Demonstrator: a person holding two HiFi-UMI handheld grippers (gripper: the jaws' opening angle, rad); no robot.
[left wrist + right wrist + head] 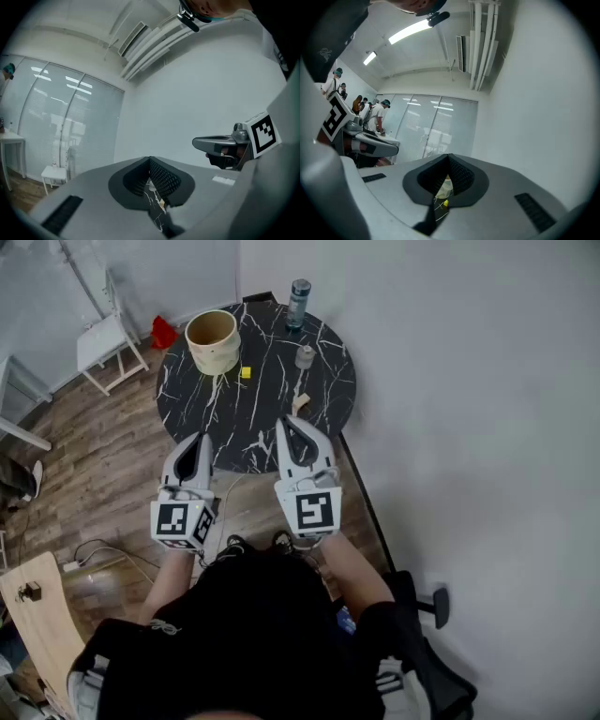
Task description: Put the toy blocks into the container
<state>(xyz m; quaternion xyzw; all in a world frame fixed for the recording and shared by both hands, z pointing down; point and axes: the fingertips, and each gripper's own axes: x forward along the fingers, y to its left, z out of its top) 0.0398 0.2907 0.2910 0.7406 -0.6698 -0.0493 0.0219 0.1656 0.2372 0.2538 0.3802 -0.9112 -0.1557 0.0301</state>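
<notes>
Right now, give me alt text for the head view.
A person holds the left gripper and right gripper, both shut and empty, at the near edge of a round black table. On it: a tan container, a yellow block, a pale block and a bottle.

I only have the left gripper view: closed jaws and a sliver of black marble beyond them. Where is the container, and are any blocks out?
Observer: In the head view the container, a tan open cylinder, stands near the far left edge of the round marble table.
Operator: And blocks?
Observer: A yellow block lies on the table just right of the container, not touching it.
Operator: Is the right gripper carrying anything?
Observer: No. In its own view the right gripper has its jaws together with nothing between them.
</notes>
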